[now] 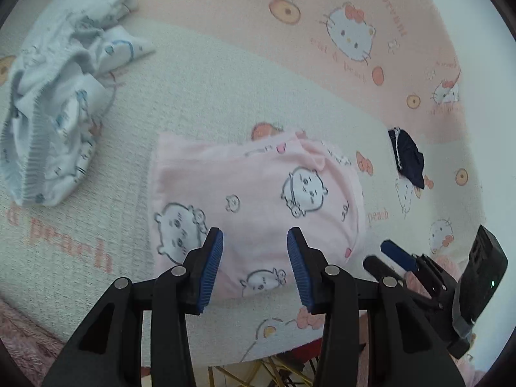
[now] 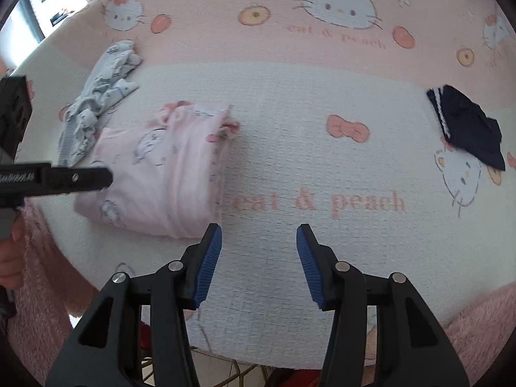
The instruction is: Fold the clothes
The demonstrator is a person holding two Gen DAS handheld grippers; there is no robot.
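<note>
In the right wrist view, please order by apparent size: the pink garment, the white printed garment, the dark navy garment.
1. pink garment
2. and 3. white printed garment and dark navy garment: these look alike in size, so I leave them unranked.

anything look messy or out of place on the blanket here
The white printed garment lies crumpled in a heap at the far left, unfolded, unlike the pink garment folded flat beside it. A small dark navy piece sits alone at the right.

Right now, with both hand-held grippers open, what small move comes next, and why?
Probably set the pink garment aside and reach the left hand-held gripper toward the crumpled white garment: the pink one already lies folded, the white one doesn't.
</note>
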